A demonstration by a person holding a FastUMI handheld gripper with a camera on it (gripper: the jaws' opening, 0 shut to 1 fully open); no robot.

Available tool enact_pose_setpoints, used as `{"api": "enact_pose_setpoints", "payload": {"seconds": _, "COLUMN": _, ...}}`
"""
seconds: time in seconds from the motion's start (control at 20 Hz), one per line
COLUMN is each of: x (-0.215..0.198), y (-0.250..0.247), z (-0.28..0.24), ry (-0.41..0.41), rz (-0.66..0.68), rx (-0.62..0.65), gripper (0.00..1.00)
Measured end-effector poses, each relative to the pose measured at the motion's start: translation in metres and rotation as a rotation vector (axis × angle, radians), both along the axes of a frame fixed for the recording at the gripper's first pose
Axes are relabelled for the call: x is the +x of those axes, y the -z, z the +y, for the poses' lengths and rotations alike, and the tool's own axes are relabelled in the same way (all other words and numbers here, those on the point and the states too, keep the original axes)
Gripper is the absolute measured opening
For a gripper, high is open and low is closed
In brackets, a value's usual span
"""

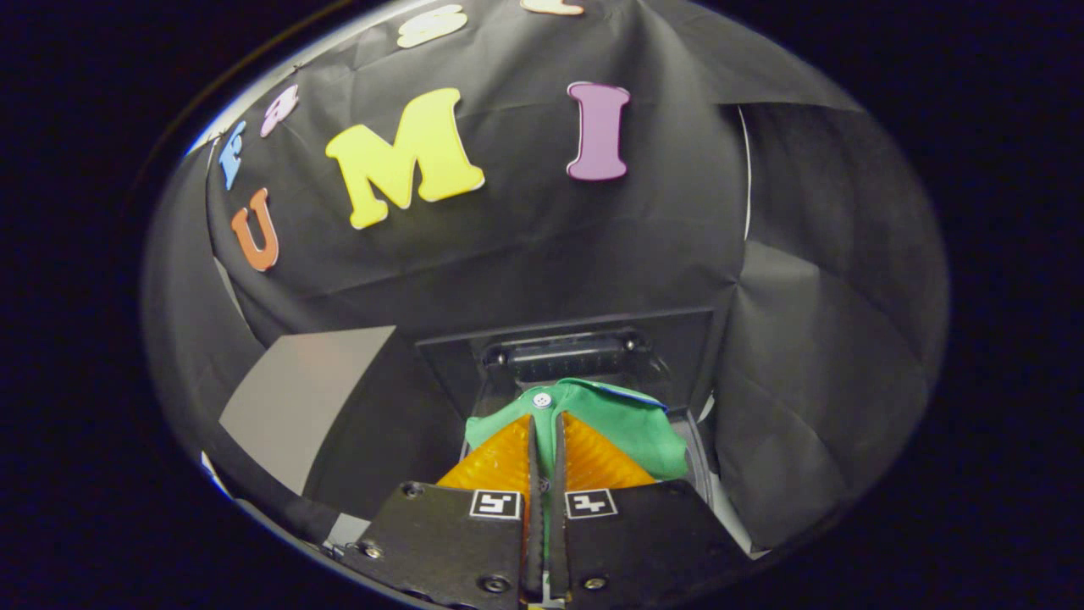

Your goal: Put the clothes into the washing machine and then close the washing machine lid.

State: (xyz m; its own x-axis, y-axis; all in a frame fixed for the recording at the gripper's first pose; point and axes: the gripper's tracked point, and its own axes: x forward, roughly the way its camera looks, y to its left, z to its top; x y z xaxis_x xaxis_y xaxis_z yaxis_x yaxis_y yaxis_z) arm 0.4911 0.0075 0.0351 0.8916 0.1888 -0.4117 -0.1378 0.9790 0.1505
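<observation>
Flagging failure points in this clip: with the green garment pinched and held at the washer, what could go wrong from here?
1. The gripper pinches only a narrow fold of the green button-up garment; the cloth could slip free before the drop.
2. The garment hangs just ahead of the raised washing machine lid; if released too far forward, part may drape over the washing machine rim and likely jam the lid when closing.
</observation>
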Motion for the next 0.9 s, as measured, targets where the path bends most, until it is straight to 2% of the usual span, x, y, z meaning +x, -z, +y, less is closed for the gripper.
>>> {"api": "enact_pose_setpoints", "payload": {"seconds": 0.9, "x": 0.054, "y": 0.173, "z": -0.008, "ry": 0.028, "rz": 0.317, "rx": -0.081, "gripper": 0.06}}
